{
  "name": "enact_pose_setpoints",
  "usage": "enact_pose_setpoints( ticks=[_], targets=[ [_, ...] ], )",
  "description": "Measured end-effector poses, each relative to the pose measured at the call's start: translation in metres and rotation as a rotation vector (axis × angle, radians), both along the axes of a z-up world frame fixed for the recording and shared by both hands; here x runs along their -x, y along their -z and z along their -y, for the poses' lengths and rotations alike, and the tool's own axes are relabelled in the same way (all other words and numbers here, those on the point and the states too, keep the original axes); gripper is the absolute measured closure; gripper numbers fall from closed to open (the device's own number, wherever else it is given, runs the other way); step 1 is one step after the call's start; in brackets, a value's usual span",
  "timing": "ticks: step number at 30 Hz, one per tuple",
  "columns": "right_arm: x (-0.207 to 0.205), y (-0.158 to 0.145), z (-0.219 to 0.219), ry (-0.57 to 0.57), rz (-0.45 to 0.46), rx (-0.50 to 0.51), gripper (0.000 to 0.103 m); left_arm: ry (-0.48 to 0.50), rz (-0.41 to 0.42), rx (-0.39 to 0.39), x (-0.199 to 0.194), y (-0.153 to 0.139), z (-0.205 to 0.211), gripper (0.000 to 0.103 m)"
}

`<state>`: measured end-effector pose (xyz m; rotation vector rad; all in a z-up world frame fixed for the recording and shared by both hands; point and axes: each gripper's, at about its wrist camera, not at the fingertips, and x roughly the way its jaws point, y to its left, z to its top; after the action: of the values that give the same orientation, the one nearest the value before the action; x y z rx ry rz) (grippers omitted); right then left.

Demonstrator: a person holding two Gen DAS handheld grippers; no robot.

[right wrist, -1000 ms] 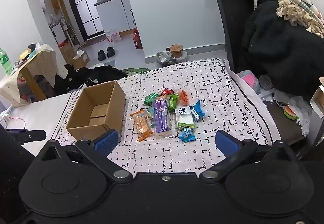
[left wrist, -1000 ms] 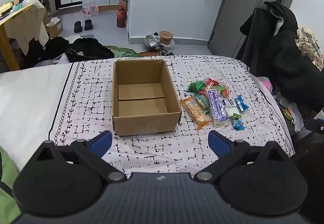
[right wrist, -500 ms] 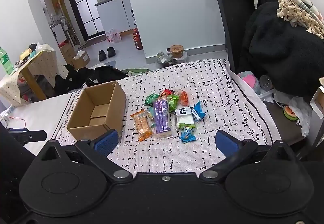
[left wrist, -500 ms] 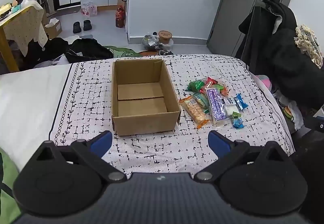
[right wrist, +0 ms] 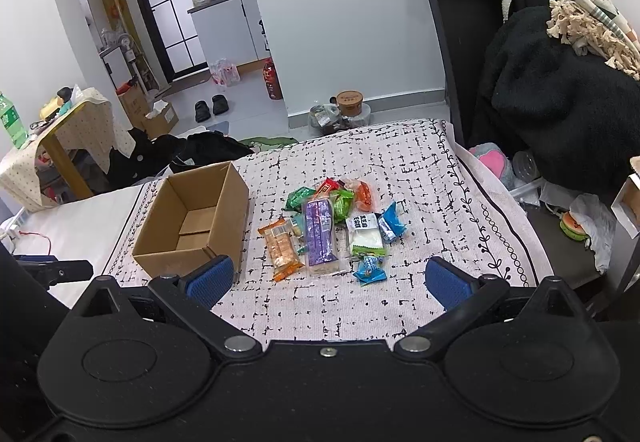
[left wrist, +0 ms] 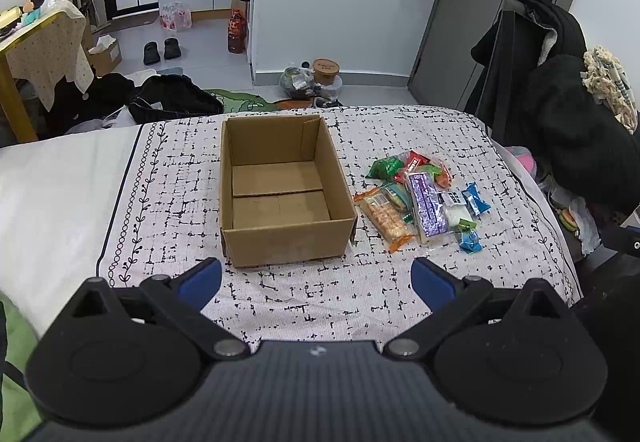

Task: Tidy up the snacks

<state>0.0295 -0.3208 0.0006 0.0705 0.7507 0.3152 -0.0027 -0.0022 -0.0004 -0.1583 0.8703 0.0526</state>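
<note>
An open, empty cardboard box (left wrist: 282,190) stands on the patterned cloth; it also shows in the right wrist view (right wrist: 196,220). To its right lies a pile of snack packets (left wrist: 424,198), among them a purple pack (right wrist: 319,232), an orange cracker pack (right wrist: 281,248), a white pack (right wrist: 365,234) and small blue packets (right wrist: 370,270). My left gripper (left wrist: 316,280) is open and empty, held near the box's front side. My right gripper (right wrist: 328,282) is open and empty, held in front of the snack pile.
The cloth covers a bed (left wrist: 400,298) whose right edge drops to a dark chair piled with black clothes (right wrist: 560,90). A white sheet (left wrist: 48,194) lies at the left. Bags, shoes and a small table (right wrist: 60,130) are on the floor beyond.
Both views have shifted slightly; the box and snacks sit a little farther up in frame. Nothing on the bed has moved and both grippers stay open.
</note>
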Motion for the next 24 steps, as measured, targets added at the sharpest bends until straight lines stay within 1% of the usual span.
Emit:
enact_pose_setpoints(
  ticks=[24],
  targets=[
    [0.0012, -0.001, -0.0007, -0.005, 0.009, 0.005, 0.0, 0.001, 0.0, 0.001, -0.0004, -0.0044, 0.0002, 0.003]
  ],
)
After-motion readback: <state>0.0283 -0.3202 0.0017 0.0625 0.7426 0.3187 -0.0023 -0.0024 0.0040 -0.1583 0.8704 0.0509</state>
